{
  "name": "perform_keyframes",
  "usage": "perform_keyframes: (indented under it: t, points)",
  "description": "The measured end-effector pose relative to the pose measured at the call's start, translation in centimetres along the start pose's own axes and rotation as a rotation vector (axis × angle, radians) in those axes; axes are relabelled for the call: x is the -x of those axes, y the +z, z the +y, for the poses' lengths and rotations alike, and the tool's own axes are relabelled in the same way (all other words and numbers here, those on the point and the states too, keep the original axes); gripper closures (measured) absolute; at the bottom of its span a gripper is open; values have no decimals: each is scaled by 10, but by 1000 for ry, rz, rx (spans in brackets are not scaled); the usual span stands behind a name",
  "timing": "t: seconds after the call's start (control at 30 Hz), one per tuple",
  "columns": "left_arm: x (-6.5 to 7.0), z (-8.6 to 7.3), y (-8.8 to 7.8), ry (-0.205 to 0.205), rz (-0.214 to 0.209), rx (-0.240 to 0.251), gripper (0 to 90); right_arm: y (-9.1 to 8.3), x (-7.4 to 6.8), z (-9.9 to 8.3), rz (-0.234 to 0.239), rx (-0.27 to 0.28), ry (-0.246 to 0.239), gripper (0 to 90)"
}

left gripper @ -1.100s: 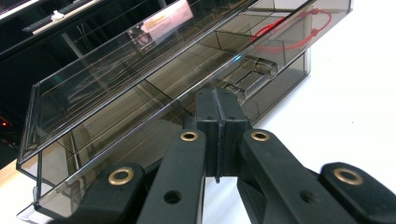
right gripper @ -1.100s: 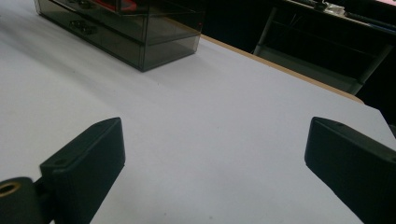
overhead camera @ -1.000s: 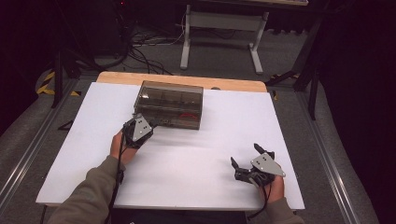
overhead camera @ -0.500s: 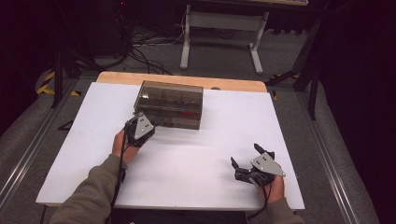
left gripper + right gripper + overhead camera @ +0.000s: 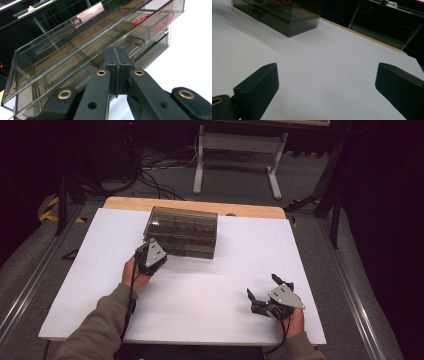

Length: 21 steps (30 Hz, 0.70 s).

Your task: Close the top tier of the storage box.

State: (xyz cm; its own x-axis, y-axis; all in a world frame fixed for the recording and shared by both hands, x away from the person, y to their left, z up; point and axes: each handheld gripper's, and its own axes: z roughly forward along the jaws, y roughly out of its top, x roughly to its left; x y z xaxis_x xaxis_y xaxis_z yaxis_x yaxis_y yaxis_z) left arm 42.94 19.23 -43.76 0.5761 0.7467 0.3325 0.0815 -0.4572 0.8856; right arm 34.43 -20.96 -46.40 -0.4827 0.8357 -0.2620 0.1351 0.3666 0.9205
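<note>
Box (image 5: 181, 231) lies lengthwise just ahead of the left gripper (image 5: 116, 62), whose jaws are pressed together at its front wall; right gripper (image 5: 260, 296) waits well apart, jaws spread.

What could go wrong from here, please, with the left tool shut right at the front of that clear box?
The left tool is shut at the front of the smoky clear box, which looks light: a pull could drag the whole box across the white table. The right tool rests open and apart, so nothing steadies the box. The red item inside might shift.
</note>
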Motion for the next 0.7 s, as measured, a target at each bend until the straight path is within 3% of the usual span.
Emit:
perform_keyframes:
  t: [0.53, 0.7]
  points:
    - [-6, 4, 17, -26, 43, -4, 895, 0, 0, 0, -1, -4, -4, 58]
    - [-5, 4, 19, -27, 39, 1, 895, 1, 1, -1, 2, -5, 3, 60]
